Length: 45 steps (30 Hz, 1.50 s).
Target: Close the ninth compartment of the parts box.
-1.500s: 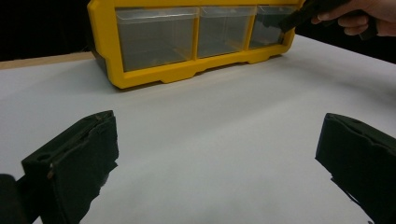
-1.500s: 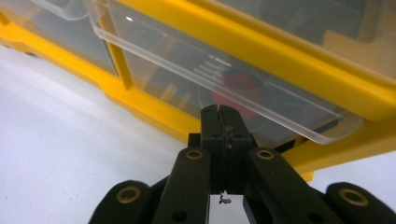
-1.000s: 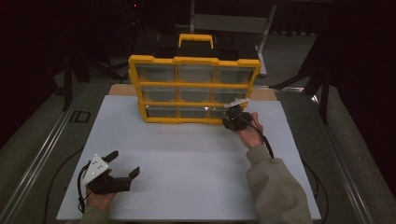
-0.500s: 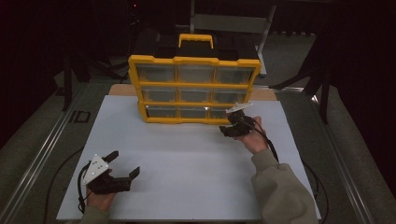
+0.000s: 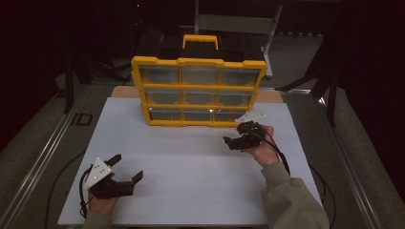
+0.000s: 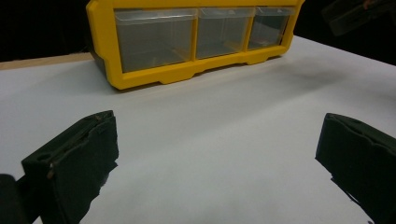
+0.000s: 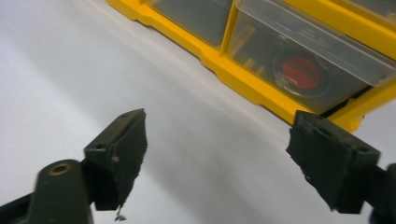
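Observation:
A yellow drawer cabinet (image 5: 198, 90) with three rows of clear drawers stands at the back of the white board (image 5: 191, 191). Its bottom right drawer (image 7: 289, 51) holds a round red thing (image 7: 301, 73). My right gripper (image 5: 230, 142) hovers just in front of that corner, apart from the cabinet. Its jaws have just been opening and now stand open (image 7: 217, 126) with nothing between them. My left gripper (image 5: 129, 167) rests near the front left of the board, open and empty (image 6: 219, 123), facing the cabinet's bottom row (image 6: 154, 74). The right gripper (image 6: 355, 14) also appears far off in the left gripper view.
A black lid with a yellow handle (image 5: 200, 40) tops the cabinet. Metal rails (image 5: 43, 162) run along both sides of the table. A wooden strip (image 5: 282, 97) shows behind the board. Cables trail from both grippers toward the near edge.
The right gripper has drawn back from the bottom right drawer toward the near side, and its jaws have spread wider. The left gripper has stayed put.

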{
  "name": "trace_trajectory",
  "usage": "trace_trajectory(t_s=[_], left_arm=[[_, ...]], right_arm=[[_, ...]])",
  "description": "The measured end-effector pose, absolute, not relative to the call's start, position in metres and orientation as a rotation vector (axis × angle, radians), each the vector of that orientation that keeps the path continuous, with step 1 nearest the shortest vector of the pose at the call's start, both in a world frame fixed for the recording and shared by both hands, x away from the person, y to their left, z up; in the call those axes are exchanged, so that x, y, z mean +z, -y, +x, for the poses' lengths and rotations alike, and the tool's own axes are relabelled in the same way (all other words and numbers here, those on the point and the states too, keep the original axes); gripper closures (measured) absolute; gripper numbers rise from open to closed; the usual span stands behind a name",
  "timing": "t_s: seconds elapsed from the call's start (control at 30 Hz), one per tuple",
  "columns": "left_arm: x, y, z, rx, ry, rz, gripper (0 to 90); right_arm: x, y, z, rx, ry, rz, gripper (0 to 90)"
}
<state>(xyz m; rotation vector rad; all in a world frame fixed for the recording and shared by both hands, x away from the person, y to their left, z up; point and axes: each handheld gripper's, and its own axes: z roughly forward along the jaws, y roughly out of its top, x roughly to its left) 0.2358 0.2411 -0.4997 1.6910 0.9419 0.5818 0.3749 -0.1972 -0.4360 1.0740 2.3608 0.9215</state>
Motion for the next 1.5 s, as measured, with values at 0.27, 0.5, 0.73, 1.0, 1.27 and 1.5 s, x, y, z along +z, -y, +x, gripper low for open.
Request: trace_trajectory(t_s=[0.27, 0.5, 0.73, 1.0, 1.27, 1.5], left_arm=[[-0.499, -0.241, 0.236, 0.582, -0.940, 1.690, 0.0], [-0.499, -0.241, 0.236, 0.582, -0.939, 1.690, 0.0], [-0.499, -0.240, 0.236, 0.581, -0.935, 1.689, 0.0], [-0.499, -0.241, 0.236, 0.579, -0.933, 1.684, 0.0], [-0.499, -0.240, 0.236, 0.570, -0.930, 1.688, 0.0], [-0.499, -0.239, 0.236, 0.568, -0.929, 1.688, 0.0]], right_arm=[[-0.438, 0.208, 0.358, 0.979, -2.311, 1.088, 13.5], [-0.444, 0.213, 0.343, 1.027, -2.279, 1.092, 13.0], [-0.457, 0.224, 0.323, 1.096, -2.212, 1.092, 12.6], [-0.467, 0.235, 0.305, 1.142, -2.169, 1.096, 11.9], [-0.471, 0.244, 0.285, 1.180, -2.088, 1.078, 11.8], [-0.474, 0.248, 0.270, 1.213, -2.013, 1.035, 11.2]])
